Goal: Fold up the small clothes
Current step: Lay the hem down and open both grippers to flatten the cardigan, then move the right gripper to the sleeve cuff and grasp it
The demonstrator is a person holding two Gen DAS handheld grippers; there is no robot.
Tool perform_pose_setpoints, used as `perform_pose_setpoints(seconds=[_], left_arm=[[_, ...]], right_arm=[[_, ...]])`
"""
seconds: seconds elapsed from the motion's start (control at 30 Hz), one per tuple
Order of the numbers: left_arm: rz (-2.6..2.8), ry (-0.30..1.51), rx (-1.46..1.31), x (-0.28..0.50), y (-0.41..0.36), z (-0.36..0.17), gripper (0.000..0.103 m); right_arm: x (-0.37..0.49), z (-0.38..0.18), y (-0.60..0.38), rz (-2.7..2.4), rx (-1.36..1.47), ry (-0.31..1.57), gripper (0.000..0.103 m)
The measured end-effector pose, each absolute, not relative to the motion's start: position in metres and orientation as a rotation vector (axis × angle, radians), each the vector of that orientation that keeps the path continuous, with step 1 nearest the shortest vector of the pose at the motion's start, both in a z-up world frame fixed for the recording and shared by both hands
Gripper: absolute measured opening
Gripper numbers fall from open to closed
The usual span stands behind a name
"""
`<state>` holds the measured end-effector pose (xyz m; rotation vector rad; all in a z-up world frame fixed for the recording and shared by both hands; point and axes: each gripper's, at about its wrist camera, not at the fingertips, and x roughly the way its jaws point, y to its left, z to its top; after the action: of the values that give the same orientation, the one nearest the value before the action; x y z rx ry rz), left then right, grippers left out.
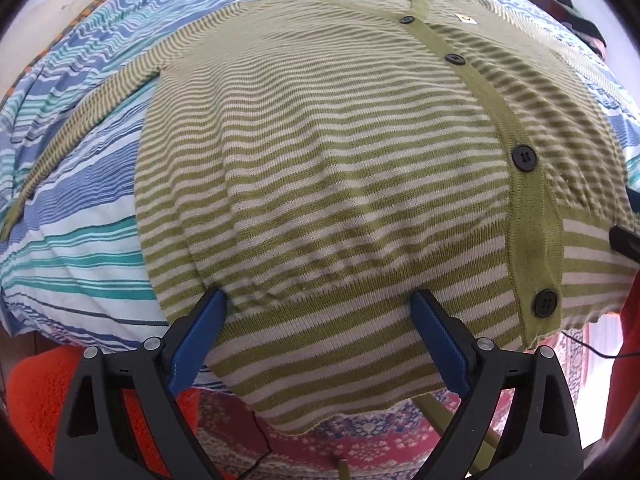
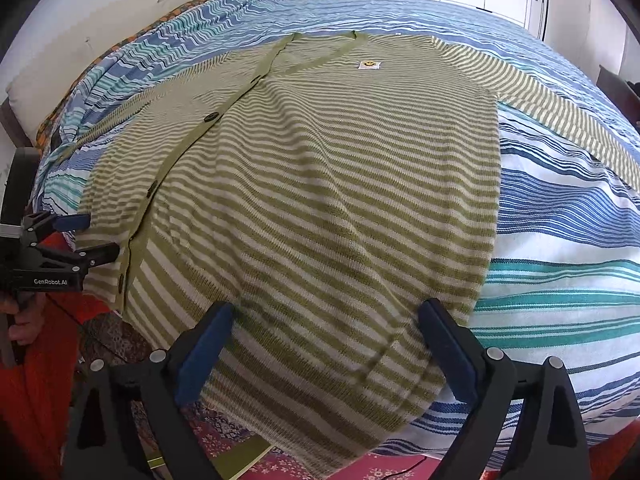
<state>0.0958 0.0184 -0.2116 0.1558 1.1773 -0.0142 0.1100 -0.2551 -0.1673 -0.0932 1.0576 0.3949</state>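
A green and white striped cardigan (image 1: 340,152) with black buttons lies flat, buttoned, on the bed, its hem hanging over the near edge. It also fills the right wrist view (image 2: 328,184). One sleeve (image 1: 80,120) lies out to the left, the other sleeve (image 2: 560,116) out to the right. My left gripper (image 1: 320,308) is open over the hem on the cardigan's left half, jaws wide apart and empty. My right gripper (image 2: 326,320) is open over the hem on the right half, empty. The left gripper also shows at the left of the right wrist view (image 2: 86,236).
The bed has a blue, teal and white striped cover (image 2: 560,240). A patterned red rug (image 1: 360,444) lies on the floor below the bed edge. An orange-red fabric (image 1: 36,392) is at the lower left. A pillow (image 2: 100,40) and white wall are at the far side.
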Motion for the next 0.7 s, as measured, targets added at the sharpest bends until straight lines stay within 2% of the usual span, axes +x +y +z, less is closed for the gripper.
perform_pose_setpoints(seconds=[0.33, 0.53, 0.63, 0.7], left_arm=[[-0.009, 1.176, 0.171, 0.091, 0.011, -0.212, 0.096], [0.002, 1.094, 0.122, 0.084, 0.016, -0.192, 0.095], [0.039, 1.041, 0.056, 0.083, 0.029, -0.179, 0.095], [0.075, 1.016, -0.004, 0.083, 0.042, -0.172, 0.095]], right_arm=[[0.109, -0.166, -0.253, 0.398, -0.094, 1.056, 0.095], [0.110, -0.153, -0.270, 0.390, -0.002, 1.052, 0.094], [0.116, -0.147, -0.300, 0.375, 0.157, 1.070, 0.080], [0.116, -0.136, -0.326, 0.296, 0.254, 1.058, 0.081]])
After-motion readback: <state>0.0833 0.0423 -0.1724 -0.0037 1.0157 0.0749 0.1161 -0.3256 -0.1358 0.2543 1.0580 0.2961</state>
